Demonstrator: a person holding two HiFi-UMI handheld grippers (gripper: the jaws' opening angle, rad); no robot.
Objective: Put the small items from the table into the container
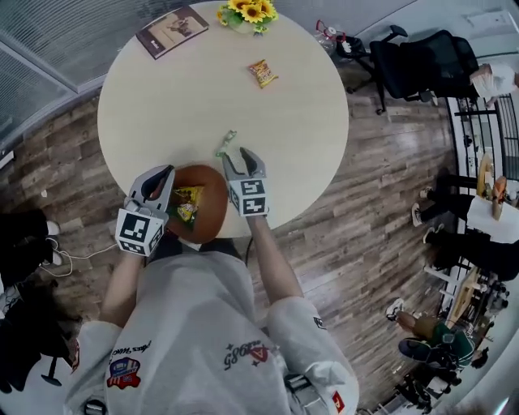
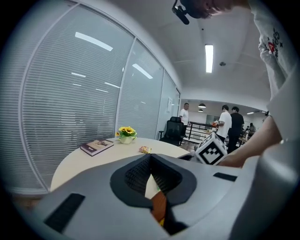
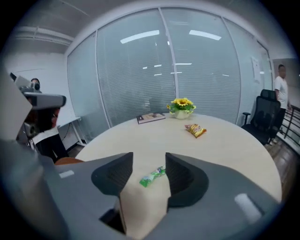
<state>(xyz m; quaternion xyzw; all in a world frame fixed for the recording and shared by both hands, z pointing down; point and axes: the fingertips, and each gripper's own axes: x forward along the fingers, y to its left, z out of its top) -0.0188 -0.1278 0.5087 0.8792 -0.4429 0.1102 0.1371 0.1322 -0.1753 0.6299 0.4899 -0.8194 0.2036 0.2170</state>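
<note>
approaching small green foil sachet [image 3: 153, 176], right gripper [image 3: 149, 160] released; next, clench on it, transfer to round brown bowl [image 1: 214, 212]. left gripper [image 2: 150, 157] clenched.

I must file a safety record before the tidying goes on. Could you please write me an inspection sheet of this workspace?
Surface: round pale table, mostly bare.
Job's things: brown bowl at the near edge, yellow packet inside; green packet and orange snack packet lie on the table.
Clutter: book and sunflower pot at the far edge.
Grippers: left gripper fingers closed on the bowl's rim; right gripper fingers apart, green packet just ahead, untouched.
Cables: white cable on the wood floor at the left.
Surroundings: black office chair, glass wall with blinds, people standing beyond.
</note>
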